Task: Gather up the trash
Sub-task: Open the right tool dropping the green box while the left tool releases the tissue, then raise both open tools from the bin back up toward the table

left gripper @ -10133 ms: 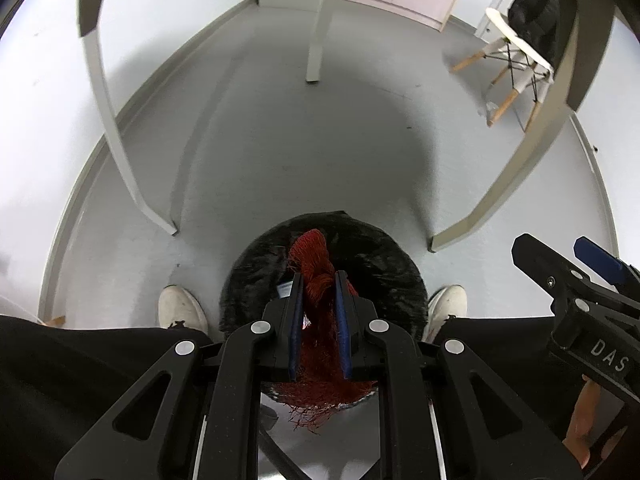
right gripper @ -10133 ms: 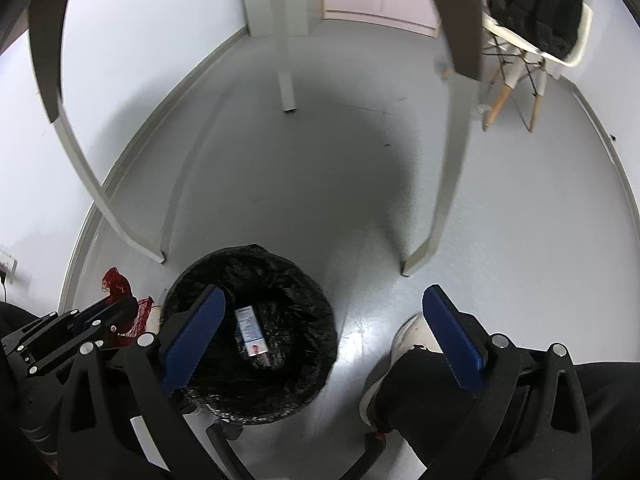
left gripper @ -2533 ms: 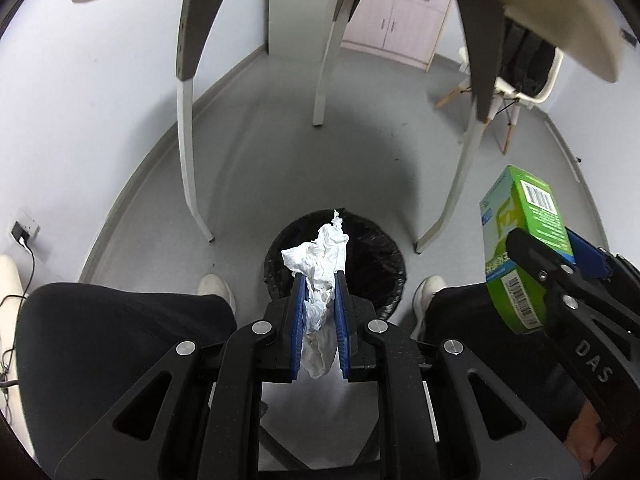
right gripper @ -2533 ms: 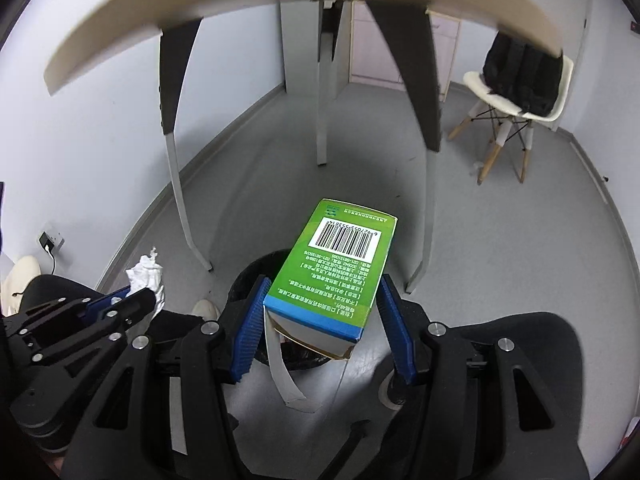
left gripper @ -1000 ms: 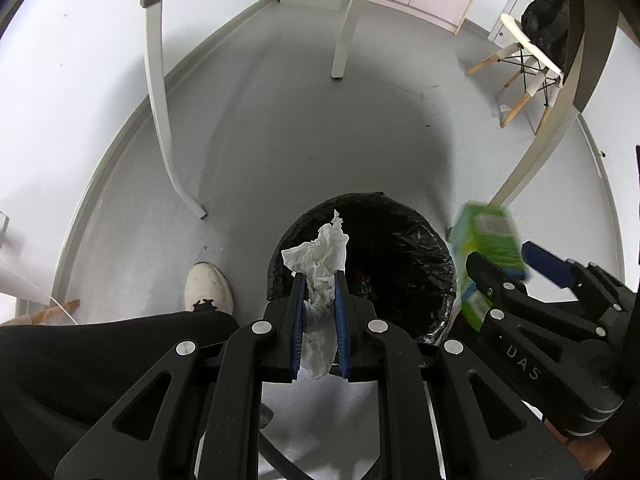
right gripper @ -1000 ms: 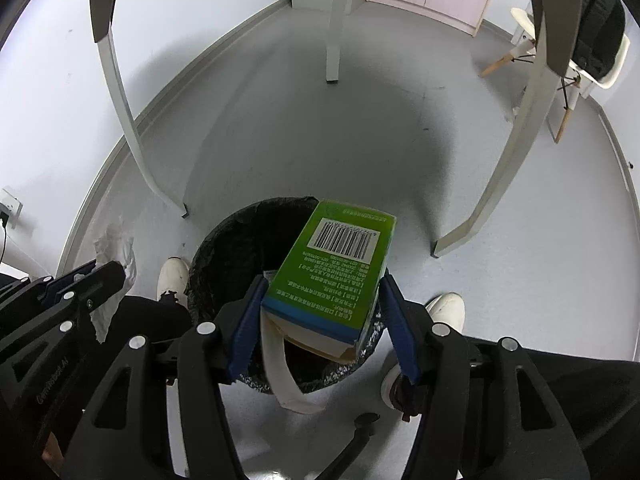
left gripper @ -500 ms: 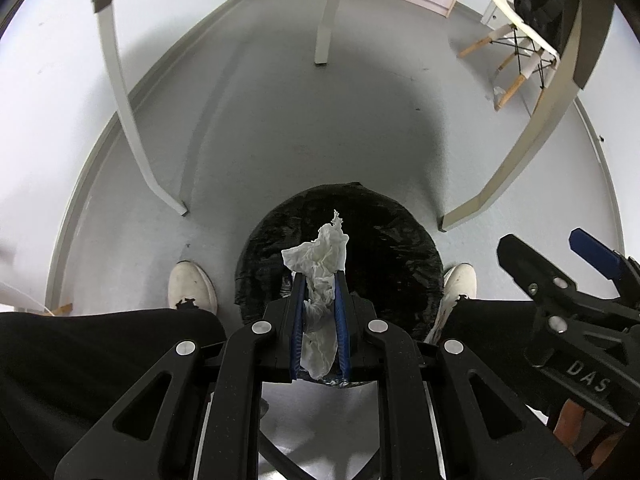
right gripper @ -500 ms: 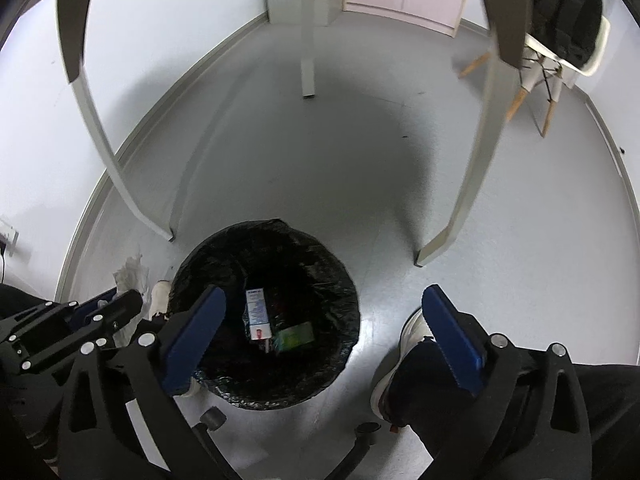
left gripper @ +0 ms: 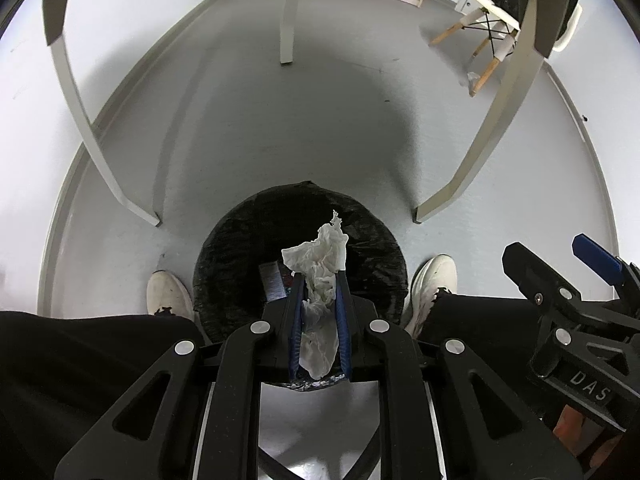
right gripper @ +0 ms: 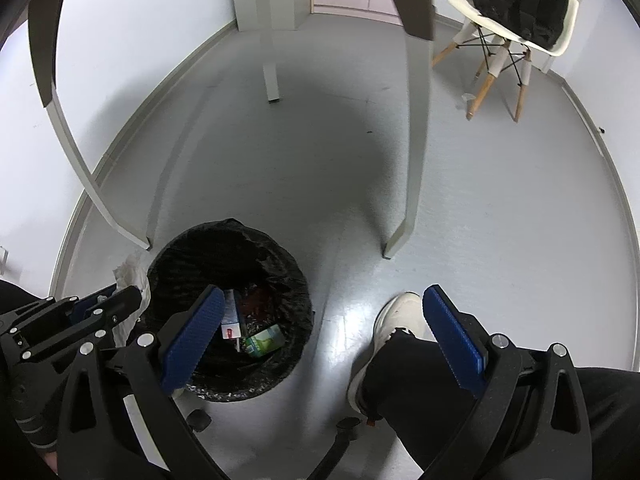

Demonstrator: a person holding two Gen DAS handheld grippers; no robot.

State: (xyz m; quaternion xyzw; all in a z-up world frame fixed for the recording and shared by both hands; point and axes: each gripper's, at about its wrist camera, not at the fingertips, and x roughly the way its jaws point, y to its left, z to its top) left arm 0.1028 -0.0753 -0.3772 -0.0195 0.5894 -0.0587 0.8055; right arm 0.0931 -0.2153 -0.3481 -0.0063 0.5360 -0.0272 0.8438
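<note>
1. Left wrist view: Our left gripper [left gripper: 319, 312] pinches a crumpled white tissue [left gripper: 320, 264] between its blue pads, and the jaws are just starting to open. The tissue hangs right over the black trash bin [left gripper: 248, 248], which sits on the floor at the middle of the picture.
2. To do this step well, we think we should keep the tissue over the middle of the bin's mouth and open the fingers wide. Tissue is light and may stick to a pad, so a small shake could help it fall.
3. The tissue looks soft, wrinkled and thin, with a pointy tip at 12 o'clock. Its lower part sits between the pads.
4. Our right gripper [left gripper: 560, 264] shows at 3 o'clock, with nothing in it.
5. Right wrist view: Our right gripper [right gripper: 320, 340] has its fingers far apart and holds nothing.
6. The bin [right gripper: 200, 248] is at 7 o'clock. Inside it we see a green box [right gripper: 266, 340] and a white carton [right gripper: 231, 316].
7. The tissue [right gripper: 134, 280] peeks out at 9 o'clock, by the bin's left rim, in the left gripper [right gripper: 120, 304].
8. A white shoe [right gripper: 394, 320] stands just beside the bin.
</note>
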